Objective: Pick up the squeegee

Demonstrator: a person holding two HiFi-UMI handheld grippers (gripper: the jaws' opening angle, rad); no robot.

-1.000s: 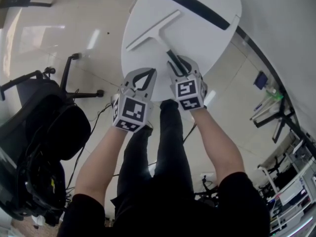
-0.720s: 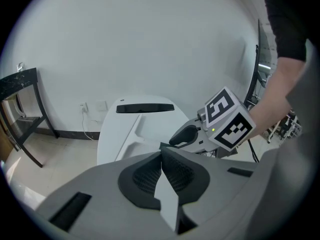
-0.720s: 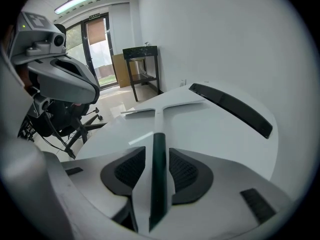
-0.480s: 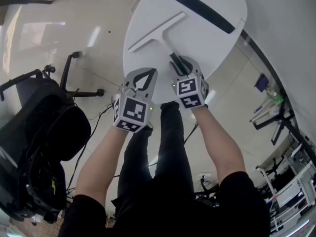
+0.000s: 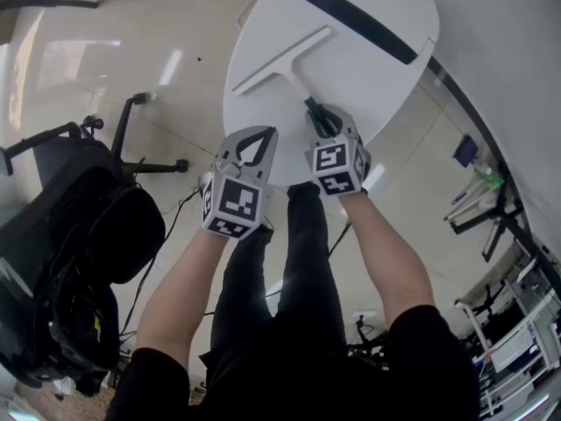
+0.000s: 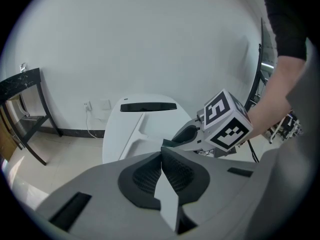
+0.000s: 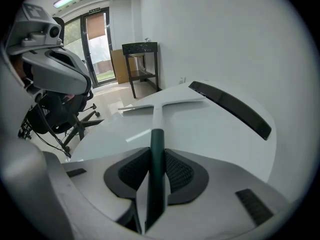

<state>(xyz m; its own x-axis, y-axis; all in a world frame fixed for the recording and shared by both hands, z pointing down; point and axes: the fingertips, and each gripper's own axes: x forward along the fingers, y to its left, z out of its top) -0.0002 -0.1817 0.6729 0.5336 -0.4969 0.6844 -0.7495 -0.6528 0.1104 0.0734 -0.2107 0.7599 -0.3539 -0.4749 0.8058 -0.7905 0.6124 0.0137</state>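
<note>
A white squeegee (image 5: 285, 61) with a dark green handle (image 7: 157, 149) lies on the round white table (image 5: 368, 77), its blade toward the far left. My right gripper (image 5: 320, 121) stands over the handle's near end. Its jaws are closing, and the pads (image 7: 177, 171) touch the handle on both sides. My left gripper (image 5: 263, 132) hovers beside it at the table's near edge, shut with nothing between its jaws. In the left gripper view the squeegee (image 6: 135, 134) lies ahead, with the right gripper (image 6: 175, 140) on its handle.
A long black strip (image 5: 355, 20) lies across the table's far side. A black office chair (image 5: 79, 217) stands on the tiled floor at the left. A dark side table (image 7: 142, 59) stands by the wall beyond.
The right gripper's jaws have drawn in from wide open onto the squeegee handle. Both hands have stayed in place.
</note>
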